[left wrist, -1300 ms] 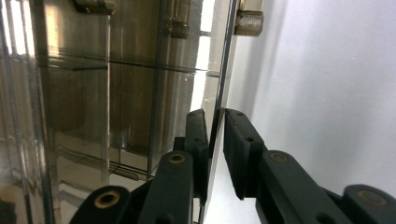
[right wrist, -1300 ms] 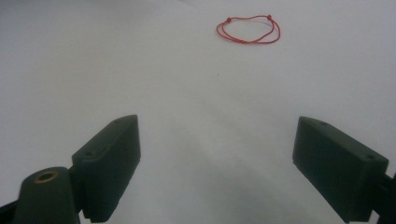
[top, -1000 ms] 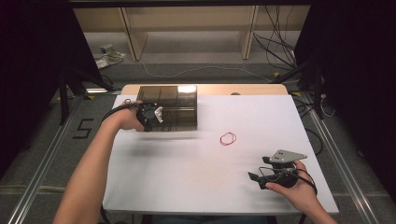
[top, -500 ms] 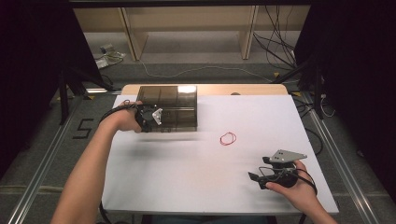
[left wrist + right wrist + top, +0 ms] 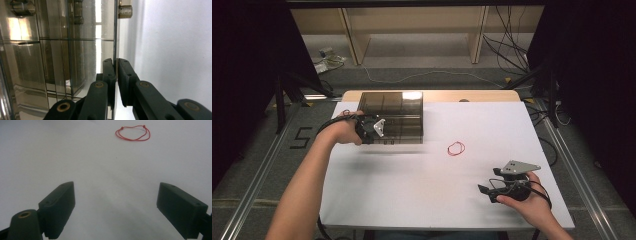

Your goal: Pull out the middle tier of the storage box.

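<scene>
Smoky-brown transparent box (image 5: pixel 393 116): left gripper (image 5: pixel 116 75) is pinching its thin wall edge; right gripper (image 5: pixel 116 207) is hovering wide open near red string loop (image 5: pixel 133 132).

the box (image 5: pixel 392 116) at the upper left of the frame looks like smoky clear plastic, glossy, with bright reflections on its lid. the desk (image 5: pixel 422 180) has a smooth matt white top. the string loop (image 5: pixel 456 148) looks like thin red cord. each hand-held gripper has matt black plastic jaws.
</scene>
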Tool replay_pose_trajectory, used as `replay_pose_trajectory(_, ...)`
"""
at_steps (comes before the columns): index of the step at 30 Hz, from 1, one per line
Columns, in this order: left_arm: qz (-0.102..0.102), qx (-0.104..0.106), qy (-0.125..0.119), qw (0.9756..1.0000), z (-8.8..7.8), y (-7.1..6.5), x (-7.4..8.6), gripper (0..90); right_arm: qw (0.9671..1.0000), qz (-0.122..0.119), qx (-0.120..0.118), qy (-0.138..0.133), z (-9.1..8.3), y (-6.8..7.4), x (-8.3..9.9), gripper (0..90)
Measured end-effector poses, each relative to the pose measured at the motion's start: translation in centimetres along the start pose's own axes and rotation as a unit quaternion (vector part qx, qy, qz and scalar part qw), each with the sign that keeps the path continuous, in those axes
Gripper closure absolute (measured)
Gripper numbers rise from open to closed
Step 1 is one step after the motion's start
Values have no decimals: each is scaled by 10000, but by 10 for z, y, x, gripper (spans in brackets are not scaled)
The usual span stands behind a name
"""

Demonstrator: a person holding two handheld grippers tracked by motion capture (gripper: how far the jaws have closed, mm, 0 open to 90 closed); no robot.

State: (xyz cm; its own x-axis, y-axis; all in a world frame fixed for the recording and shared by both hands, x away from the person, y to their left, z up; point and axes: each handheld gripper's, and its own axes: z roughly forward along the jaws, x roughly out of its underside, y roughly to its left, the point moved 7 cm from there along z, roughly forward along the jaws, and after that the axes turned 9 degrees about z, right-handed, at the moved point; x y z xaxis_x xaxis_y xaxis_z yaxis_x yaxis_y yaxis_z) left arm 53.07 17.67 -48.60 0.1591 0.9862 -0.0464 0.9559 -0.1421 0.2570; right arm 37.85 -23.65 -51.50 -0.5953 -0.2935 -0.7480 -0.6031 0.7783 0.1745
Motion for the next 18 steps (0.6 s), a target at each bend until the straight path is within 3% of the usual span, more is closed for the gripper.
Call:
replay_pose_trajectory(6, 46, 41, -7, 10000, -2, -5, -2, 843, 10000, -10, 0, 9, 0, 0, 0, 159)
replay_pose_trajectory(18, -48, -20, -25, 10000, -2, -14, -4, 843, 10000, -8, 5, 25, 1, 0, 0, 159)
